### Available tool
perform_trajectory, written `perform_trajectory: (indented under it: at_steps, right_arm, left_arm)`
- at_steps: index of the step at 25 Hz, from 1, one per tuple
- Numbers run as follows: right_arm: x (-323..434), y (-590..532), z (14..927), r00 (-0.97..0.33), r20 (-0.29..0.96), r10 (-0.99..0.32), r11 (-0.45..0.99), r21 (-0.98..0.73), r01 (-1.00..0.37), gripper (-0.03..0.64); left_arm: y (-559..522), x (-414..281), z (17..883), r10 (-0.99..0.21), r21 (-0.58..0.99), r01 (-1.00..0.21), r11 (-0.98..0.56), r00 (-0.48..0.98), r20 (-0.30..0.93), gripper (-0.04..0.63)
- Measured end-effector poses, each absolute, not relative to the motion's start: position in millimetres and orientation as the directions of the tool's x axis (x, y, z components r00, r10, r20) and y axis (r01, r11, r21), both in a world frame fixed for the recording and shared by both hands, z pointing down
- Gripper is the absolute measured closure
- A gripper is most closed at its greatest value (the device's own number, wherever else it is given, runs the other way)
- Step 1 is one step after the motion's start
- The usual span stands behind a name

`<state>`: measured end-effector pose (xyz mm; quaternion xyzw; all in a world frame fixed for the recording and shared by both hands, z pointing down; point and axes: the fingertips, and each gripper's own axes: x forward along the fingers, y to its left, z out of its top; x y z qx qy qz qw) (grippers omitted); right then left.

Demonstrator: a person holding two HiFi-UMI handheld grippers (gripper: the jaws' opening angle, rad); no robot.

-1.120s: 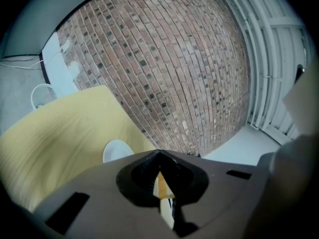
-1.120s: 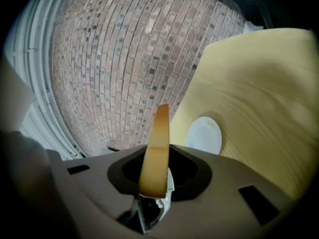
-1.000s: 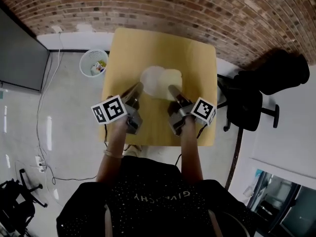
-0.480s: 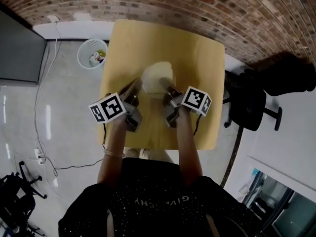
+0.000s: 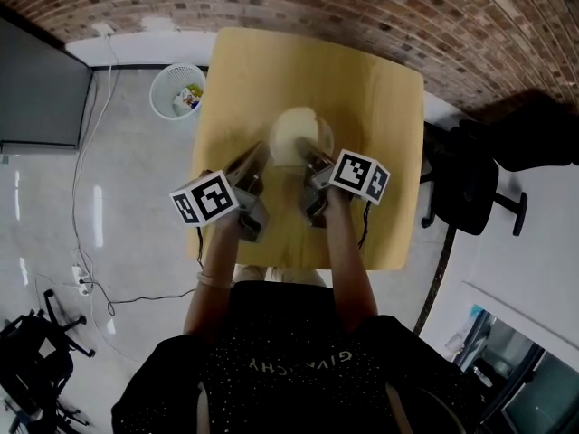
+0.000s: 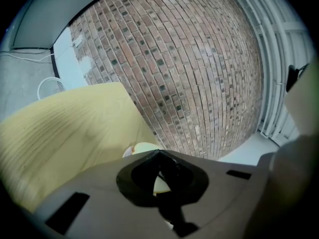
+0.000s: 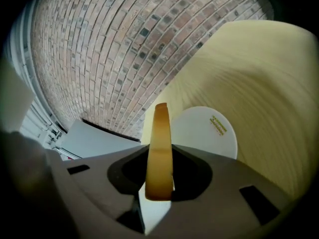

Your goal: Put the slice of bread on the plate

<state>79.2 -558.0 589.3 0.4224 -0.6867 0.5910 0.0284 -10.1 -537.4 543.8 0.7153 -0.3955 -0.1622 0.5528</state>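
A red brick wall [image 5: 380, 7] stands behind a yellow wooden bench [image 5: 362, 89]. In the middle of the head view, the right claw [image 5: 302, 150] is nearly closed and pinches the slice of bread [image 7: 160, 148] by its edge. I think it holds it that way so it can lay it flat. The bread hangs just over the white plate [image 7: 212, 128], not on it yet. It has a brown crust and a pale side. The left claw [image 5: 258, 155] waits beside the plate, closed and holding nothing.
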Motion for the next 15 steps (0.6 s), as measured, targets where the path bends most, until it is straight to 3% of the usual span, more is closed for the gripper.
perform_trajectory:
  at_steps: [7,15]
  right_arm:
    - [79,-557,595,-0.572,0.621,-0.536,0.008,-0.673,-0.739,0.504]
    - [92,-564,590,-0.382,0.674,-0.633,0.059,-0.449,-0.891,0.116]
  left_arm:
    - [-535,-6,540,-0.737,0.927,-0.366,-0.085,0.649,0.189,0.584]
    - [-530,-6,537,-0.737,0.927,-0.362,-0.095,0.652,0.18,0.584]
